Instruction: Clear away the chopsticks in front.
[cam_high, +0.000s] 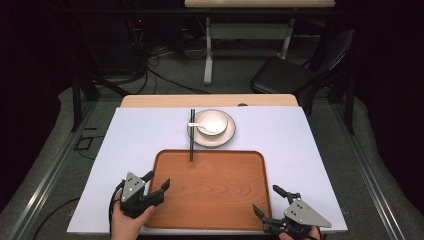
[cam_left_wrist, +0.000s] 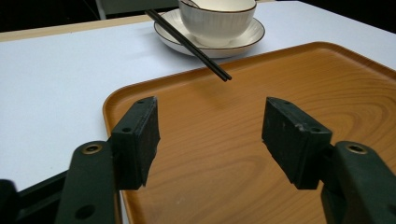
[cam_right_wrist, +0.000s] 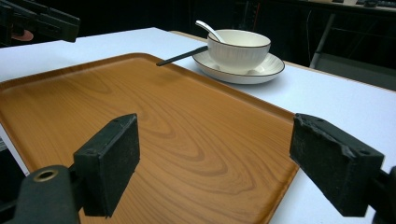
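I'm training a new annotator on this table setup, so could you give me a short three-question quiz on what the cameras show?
1. True or false: the bowl stands on the wooden tray.
2. Which thing lies inside the bowl? A) chopsticks B) a white spoon C) nothing
3. Fill in: the far ends of the black chopsticks rest on the rim of the ____, and their near ends reach over the tray's far edge.

Key
1. False: it stands on a saucer on the white table cover, beyond the tray.
2. B: the spoon.
3. saucer.

The left gripper and right gripper are both open at the tray's near corners.
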